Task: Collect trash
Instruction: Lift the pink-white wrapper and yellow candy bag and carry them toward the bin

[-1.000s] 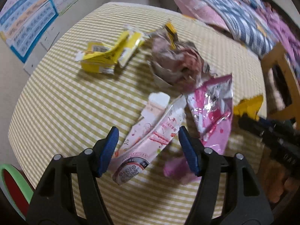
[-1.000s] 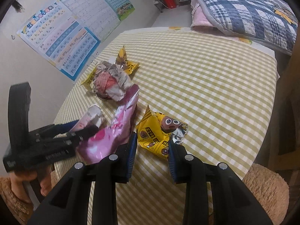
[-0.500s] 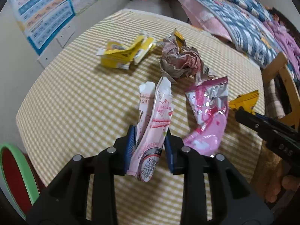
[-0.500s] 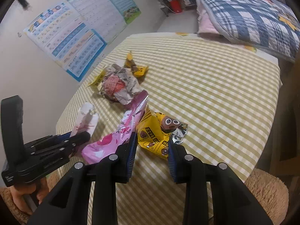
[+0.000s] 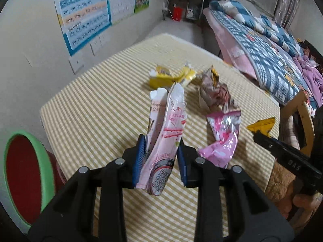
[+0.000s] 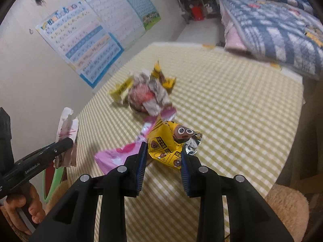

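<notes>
My left gripper [image 5: 160, 157] is shut on a pale pink and white snack wrapper [image 5: 167, 133] and holds it upright above the checked table [image 5: 97, 109]; it also shows in the right wrist view [image 6: 67, 139]. My right gripper [image 6: 163, 161] is shut on a yellow cartoon wrapper [image 6: 171, 143], lifted off the table. A bright pink foil wrapper [image 5: 224, 137] lies between the grippers. A crumpled paper ball [image 5: 214, 92] and a yellow torn packet [image 5: 171, 76] lie farther back.
A green-rimmed bin with a red inside [image 5: 24, 173] stands at the table's left side. A wall with posters [image 5: 84, 16] runs along the left. A bed with a blue quilt [image 5: 262, 46] is at the back right. A wooden chair [image 5: 298, 113] stands at the right.
My left gripper closed on the pale pink wrapper and lifted it off the table. My right gripper kept its hold on the yellow wrapper and raised it.
</notes>
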A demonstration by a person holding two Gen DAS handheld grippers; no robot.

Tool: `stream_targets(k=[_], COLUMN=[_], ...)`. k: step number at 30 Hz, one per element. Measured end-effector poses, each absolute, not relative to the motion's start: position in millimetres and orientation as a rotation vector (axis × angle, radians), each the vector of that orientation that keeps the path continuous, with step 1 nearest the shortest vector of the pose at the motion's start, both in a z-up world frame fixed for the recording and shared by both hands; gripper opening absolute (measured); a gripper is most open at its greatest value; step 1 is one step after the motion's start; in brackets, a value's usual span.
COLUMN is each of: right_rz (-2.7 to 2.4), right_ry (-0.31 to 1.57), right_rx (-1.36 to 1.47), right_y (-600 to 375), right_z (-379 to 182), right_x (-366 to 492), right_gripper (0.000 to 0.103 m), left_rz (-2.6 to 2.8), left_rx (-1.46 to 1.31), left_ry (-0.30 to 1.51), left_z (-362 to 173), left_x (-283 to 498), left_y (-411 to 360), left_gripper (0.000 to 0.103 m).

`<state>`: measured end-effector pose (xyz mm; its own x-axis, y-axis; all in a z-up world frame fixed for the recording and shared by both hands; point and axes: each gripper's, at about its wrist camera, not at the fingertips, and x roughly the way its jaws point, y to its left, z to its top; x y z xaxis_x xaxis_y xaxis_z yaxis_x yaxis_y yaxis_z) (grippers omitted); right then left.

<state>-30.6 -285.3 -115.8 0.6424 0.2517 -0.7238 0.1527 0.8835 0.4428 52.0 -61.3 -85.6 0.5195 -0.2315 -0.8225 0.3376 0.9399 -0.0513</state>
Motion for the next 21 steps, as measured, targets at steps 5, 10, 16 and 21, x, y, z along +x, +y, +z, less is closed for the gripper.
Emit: stream_targets(k=[5, 10, 16, 21], right_rz=[0.022, 0.038, 0.046, 0.061], right_ry=[0.821, 0.847, 0.842, 0.834], right_rx=[0.474, 0.478, 0.454, 0.443], right_y=[-284.4, -278.5, -265.7, -256.8], right_z=[-100.3, -103.6, -97.3, -91.2], right_x=[-33.3, -30.0, -32.0, -33.4], right_gripper=[0.03, 0.03, 0.03, 0.03], left_rz=[-0.346, -0.342, -0.332, -0.317], left_rx=[0.123, 0.115, 0.096, 0.081], left_ry=[0.97, 0.987, 0.979, 0.971], left_z=[-84.9, -90.4, -88.1, -86.3], left_x=[52.7, 53.4, 53.7, 52.5], left_y=[-62.5, -62.3, -52.8, -42.0], left_gripper=[0.029, 0.029, 0.03, 0.03])
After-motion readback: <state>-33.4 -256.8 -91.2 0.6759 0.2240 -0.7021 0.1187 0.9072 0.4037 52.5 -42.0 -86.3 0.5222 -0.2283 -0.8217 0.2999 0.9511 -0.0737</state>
